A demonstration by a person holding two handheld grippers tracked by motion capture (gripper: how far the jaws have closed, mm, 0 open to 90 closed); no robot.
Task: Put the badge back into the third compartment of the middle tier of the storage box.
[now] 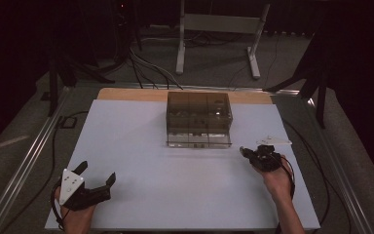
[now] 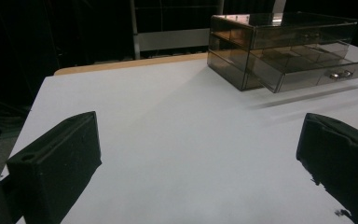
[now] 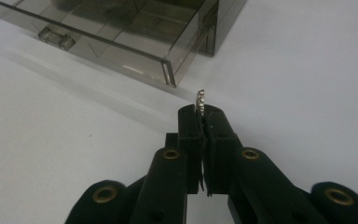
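We find a white surface [image 1: 185, 195] in a dark room. The right claw [image 3: 202, 115] (beside the smoky drawer box [image 1: 198, 118]) pinches a small metal piece [image 3: 200, 100]; the left claw [image 1: 96, 175] gapes.

Left gripper [image 1: 96, 181] low at the near left, fingers [image 2: 56, 161] spread wide, right gripper [image 3: 204, 116] pinched shut.

Left gripper [image 2: 200, 158] seen along its own two black jaws, which stand wide apart at the lower left and lower right with bare white tabletop [image 2: 168, 130] between them and nothing held. A smoky clear drawer box [image 2: 279, 46] stands on the table at upper right, its bottom drawer [image 2: 317, 74] pulled partly out. A wooden table edge [image 2: 130, 63] borders the far side against a dark background.
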